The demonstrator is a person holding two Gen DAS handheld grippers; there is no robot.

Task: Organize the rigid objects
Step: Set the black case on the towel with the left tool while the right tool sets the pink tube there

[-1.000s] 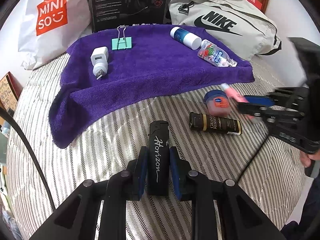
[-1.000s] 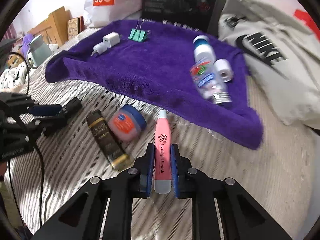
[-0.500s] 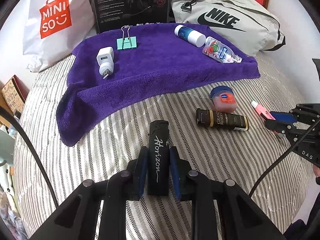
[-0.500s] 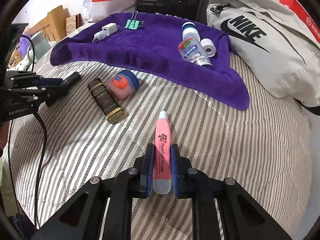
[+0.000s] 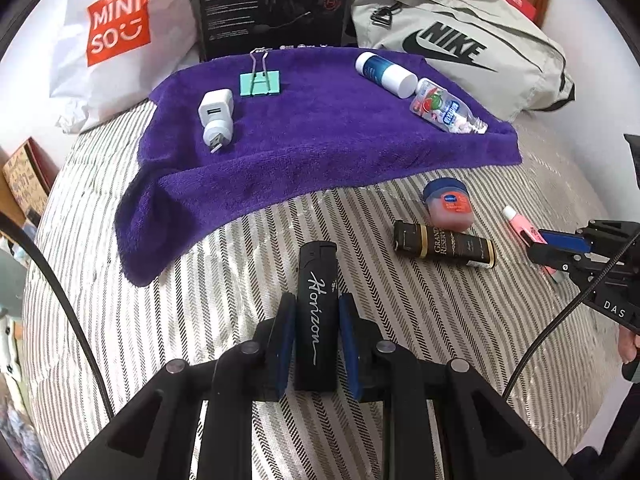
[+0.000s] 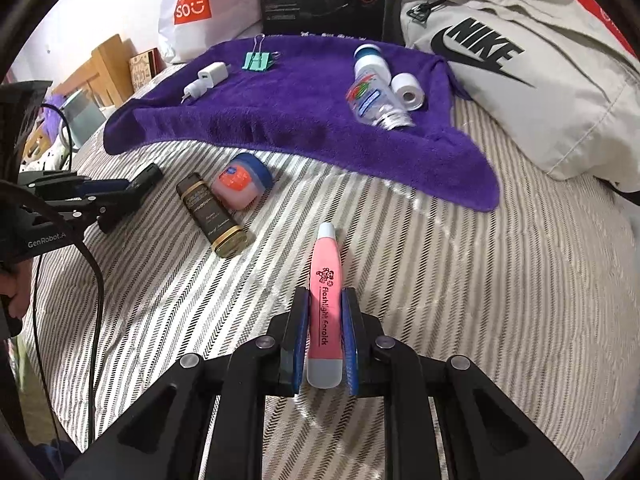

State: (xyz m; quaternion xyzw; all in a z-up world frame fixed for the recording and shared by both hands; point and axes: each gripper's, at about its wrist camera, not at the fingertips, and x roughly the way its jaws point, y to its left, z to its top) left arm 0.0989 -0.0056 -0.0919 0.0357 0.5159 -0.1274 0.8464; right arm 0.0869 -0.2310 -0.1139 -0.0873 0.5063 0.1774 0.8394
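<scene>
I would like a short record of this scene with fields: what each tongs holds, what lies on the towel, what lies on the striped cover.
left tongs: shut on black Horizon lighter
right tongs: shut on pink flashlight earpick
on purple towel: white USB charger, mint green binder clip, white and blue bottle, clear sanitizer bottle
on striped cover: blue-lidded pink jar, black and gold tube
</scene>
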